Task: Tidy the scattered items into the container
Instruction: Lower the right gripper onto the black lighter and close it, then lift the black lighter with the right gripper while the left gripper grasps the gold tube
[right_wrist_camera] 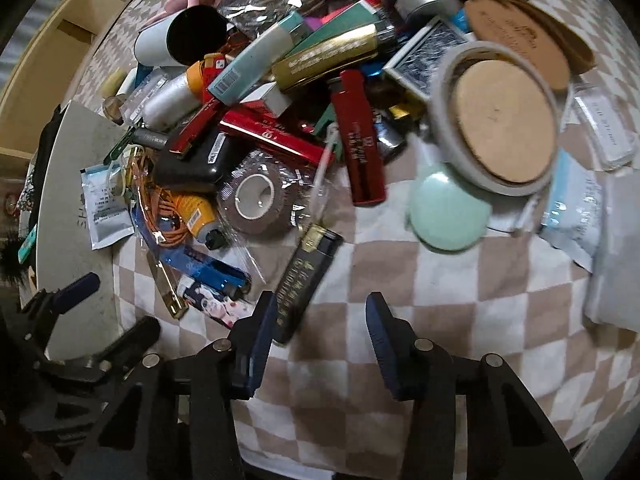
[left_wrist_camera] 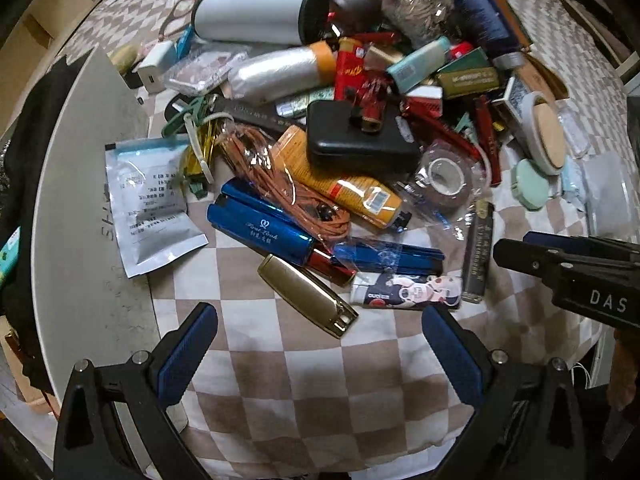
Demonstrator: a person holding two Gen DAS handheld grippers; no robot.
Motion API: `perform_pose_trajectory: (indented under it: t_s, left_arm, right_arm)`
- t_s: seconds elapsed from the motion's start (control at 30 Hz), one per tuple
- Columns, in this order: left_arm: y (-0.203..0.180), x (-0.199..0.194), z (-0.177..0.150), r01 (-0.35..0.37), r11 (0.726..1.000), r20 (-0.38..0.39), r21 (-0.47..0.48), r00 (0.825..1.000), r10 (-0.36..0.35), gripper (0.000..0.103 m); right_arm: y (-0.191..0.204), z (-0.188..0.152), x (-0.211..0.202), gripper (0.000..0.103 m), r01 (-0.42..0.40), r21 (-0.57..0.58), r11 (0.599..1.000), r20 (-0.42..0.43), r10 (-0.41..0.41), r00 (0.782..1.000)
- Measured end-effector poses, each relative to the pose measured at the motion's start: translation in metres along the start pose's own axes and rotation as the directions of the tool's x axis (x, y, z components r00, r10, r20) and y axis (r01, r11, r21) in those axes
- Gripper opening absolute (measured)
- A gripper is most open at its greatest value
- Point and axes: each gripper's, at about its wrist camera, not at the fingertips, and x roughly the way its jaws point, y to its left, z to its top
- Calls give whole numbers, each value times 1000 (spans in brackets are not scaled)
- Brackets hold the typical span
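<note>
Checkered cloth (left_wrist_camera: 320,380) carries a heaped clutter; my left gripper (left_wrist_camera: 320,344) and right gripper (right_wrist_camera: 320,332) hover spread, empty. Next, I'd judge, pinching the black lighter (right_wrist_camera: 306,280).

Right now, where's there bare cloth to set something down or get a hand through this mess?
Bare checkered cloth lies nearest both grippers, bordered by the gold lighter and the black lighter. Another free patch sits in front of the mint round case. Farther back, around the black case, items overlap with no gaps.
</note>
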Motion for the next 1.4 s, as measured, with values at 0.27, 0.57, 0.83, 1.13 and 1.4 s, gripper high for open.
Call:
perform_pose_trajectory:
  t_s: [0.27,0.57,0.83,1.13,1.4]
  left_arm:
    - [6,17,5,-88,996,-27,3,996,88,103]
    - [15,38,11,-128,991,-72,-39,990,125,103]
    - [13,39,10,-167,986,-42,28,985,168,103]
    - [23,37,-1,-241,964,1,115,970,243,97]
    - [30,42,5,-186,977,-48,107,980,192,55]
  right_arm:
    - [22,5,25,47,72,-91,993,-27,-74,997]
    - [24,-13,16,27,99,-174,980,-26,-105,994]
    - [10,-20,8,26,56,-137,989,-55,-64,996]
    - [6,-17,0,26,45,-123,991,-74,-54,996]
    - [5,-16,-7,27,51,-117,992,-77,-60,995]
